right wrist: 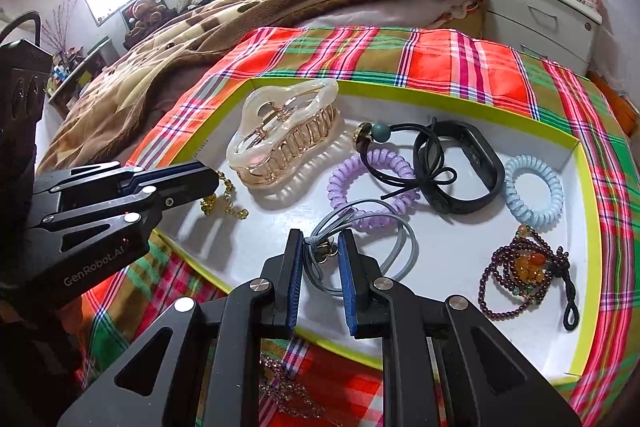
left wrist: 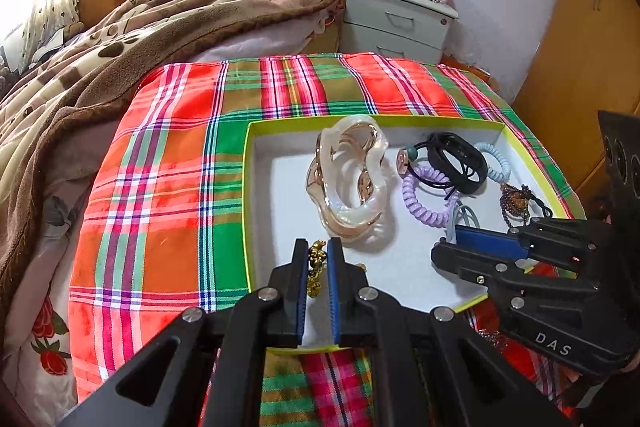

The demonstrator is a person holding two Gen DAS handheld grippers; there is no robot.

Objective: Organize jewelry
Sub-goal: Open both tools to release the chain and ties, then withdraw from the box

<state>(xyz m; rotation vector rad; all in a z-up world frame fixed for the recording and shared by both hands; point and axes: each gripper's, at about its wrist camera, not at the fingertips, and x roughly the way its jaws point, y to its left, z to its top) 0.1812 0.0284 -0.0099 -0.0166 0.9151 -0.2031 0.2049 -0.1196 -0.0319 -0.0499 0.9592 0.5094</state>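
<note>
A shallow white cardboard tray with a lime-green rim (right wrist: 452,109) is lying on a red, green and orange plaid cloth (left wrist: 160,163) spread over the bed. The left gripper (left wrist: 318,253) is reaching over the tray's near left corner, its blue-padded fingers pinching a gold bead chain (right wrist: 224,201), the rest of which is trailing on the tray floor. The right gripper (right wrist: 320,247) is hovering at the near edge with its jaws spread, straddling the knot of a grey elastic hair tie (right wrist: 384,247) without clamping it.

A large translucent pearl-and-gold hair claw (right wrist: 280,131) is sitting toward the tray's far left corner. Beside it a lilac spiral hair coil (right wrist: 368,187) is touching a black cord tie with a teal bead (right wrist: 400,155), which is overlapping a black rubber wristband (right wrist: 460,167). A pale blue spiral coil (right wrist: 534,187) is resting near the right edge, and a dark purple bead bracelet with amber stones (right wrist: 524,267) is lying by the near right corner.
</note>
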